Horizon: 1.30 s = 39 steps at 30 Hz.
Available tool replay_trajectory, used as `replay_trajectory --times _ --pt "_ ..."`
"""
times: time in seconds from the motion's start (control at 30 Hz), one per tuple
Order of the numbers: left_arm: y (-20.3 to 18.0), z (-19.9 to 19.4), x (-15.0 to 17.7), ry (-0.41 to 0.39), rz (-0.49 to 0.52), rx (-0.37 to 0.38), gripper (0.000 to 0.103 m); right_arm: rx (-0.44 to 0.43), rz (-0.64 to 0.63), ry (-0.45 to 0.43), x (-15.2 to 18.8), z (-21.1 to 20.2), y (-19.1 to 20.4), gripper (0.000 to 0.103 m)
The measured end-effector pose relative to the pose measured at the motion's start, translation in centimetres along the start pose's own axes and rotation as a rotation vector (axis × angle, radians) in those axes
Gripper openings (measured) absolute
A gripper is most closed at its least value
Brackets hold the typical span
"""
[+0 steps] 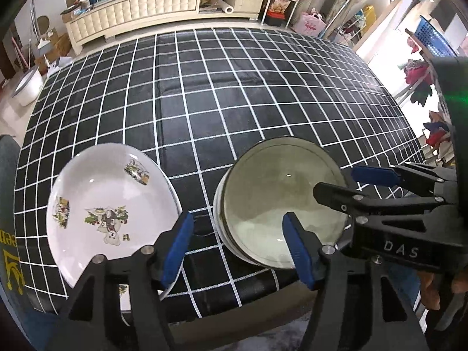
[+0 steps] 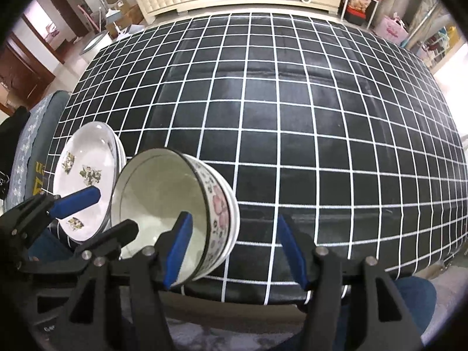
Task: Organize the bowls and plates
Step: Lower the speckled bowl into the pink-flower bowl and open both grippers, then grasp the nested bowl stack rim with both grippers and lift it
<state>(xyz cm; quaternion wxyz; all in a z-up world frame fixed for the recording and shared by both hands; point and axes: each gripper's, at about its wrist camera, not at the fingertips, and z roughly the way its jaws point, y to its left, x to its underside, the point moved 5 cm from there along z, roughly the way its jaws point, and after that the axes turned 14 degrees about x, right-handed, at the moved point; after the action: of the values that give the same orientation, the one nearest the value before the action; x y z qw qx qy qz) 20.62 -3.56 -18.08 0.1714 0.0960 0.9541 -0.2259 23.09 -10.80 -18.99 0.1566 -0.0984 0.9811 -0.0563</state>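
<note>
A stack of white plates point(image 1: 111, 193) with printed pictures lies at the near left of the black grid table point(image 1: 234, 87). Right of it stands a stack of bowls point(image 1: 278, 193), pale inside, with pink flowers on the outer wall point(image 2: 218, 204). My left gripper point(image 1: 237, 248) is open, one pad point(image 1: 177, 248) at the plates' right edge and the other over the bowl's near inside. My right gripper point(image 2: 235, 251) is open astride the bowl's right wall, its left pad point(image 2: 178, 251) inside and its right pad clear of the wall. Each gripper shows in the other's view: right gripper point(image 1: 348, 184), left gripper point(image 2: 99, 216).
The table's near edge point(image 2: 263, 298) runs just under both grippers, with a person's blue trouser legs point(image 2: 409, 298) below it. A hand point(image 1: 438, 286) holds the right gripper. A grey chair point(image 2: 44, 122) stands at the left. A cream cabinet point(image 1: 131, 11) lines the far wall.
</note>
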Motion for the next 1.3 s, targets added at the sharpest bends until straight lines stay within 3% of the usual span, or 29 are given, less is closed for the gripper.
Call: replay_trajectory --times 0.17,0.4,0.47,0.53,0.73,0.83,0.93,1.1,1.2,1.3 --pt "1.3 1.5 -0.2 0.025 -0.018 0.023 0.061 0.023 -0.022 -0.001 -0.4 1.3 0.2 0.065" --pt "2.7 3.7 0.0 0.069 -0.032 0.045 0.061 -0.059 0.023 0.031 -0.3 3.2 -0.1 0.065" --pt "3.4 4.2 0.2 0.075 -0.047 0.059 0.061 -0.034 -0.013 0.024 -0.5 3.4 0.2 0.066" --pt "3.5 4.5 0.3 0.081 -0.044 0.063 0.061 0.002 -0.022 0.035 -0.5 3.6 0.2 0.072" --pt "4.3 5.0 1.1 0.058 -0.003 0.070 0.061 -0.018 0.032 0.066 -0.5 4.7 -0.4 0.086" --pt "5.0 5.5 1.3 0.063 -0.037 0.129 0.061 -0.035 0.062 0.087 -0.4 5.3 -0.9 0.091" --pt "6.1 6.1 1.8 0.105 -0.093 0.196 0.065 -0.121 0.079 0.131 0.1 5.7 -0.6 0.093" --pt "4.7 7.4 2.6 0.159 -0.004 0.159 0.069 -0.231 0.102 0.172 0.7 6.3 0.1 0.093" --pt "4.7 7.8 2.6 0.163 -0.013 0.152 0.070 -0.268 0.112 0.179 0.8 6.5 -0.1 0.092" --pt "4.9 7.9 2.8 0.161 -0.022 0.161 0.070 -0.369 0.137 0.191 1.0 6.3 0.4 0.083"
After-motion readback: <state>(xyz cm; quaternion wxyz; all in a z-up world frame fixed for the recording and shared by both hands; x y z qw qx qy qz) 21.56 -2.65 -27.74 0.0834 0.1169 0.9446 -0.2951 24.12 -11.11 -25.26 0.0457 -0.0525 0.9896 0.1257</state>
